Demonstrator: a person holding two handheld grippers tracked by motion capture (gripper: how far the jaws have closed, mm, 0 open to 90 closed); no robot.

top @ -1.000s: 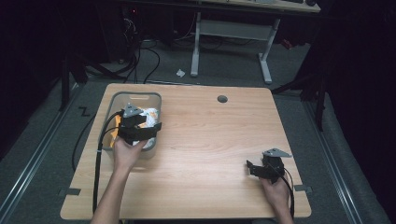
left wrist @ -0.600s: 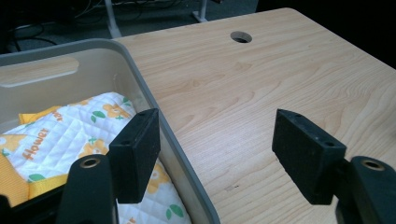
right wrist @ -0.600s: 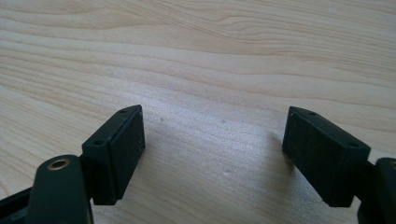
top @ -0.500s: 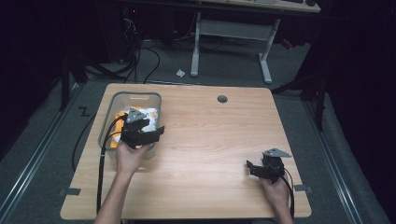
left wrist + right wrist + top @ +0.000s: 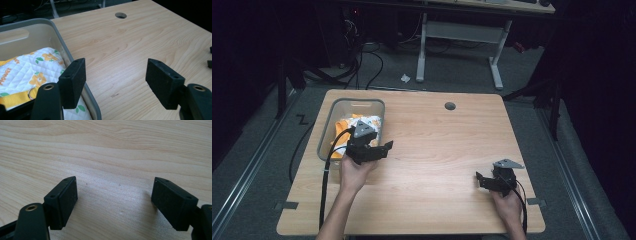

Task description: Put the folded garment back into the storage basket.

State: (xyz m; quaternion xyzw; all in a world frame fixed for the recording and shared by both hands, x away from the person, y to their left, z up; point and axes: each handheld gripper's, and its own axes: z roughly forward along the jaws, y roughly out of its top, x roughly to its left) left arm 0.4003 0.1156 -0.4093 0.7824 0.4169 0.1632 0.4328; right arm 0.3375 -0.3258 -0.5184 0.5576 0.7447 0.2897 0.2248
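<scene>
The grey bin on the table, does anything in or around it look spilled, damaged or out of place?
Nothing stands out. The grey bin sits upright at the table's left edge, the flowered quilted cloth lies inside it, and nothing has spilled. The left gripper is open and empty at the bin's rim.

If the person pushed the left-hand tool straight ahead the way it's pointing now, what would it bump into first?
Probably nothing soon. The left tool has open jaws pointing over bare table toward the round hole. Its left jaw sits over the grey bin's rim, which it might graze; depth is hard to judge.
</scene>
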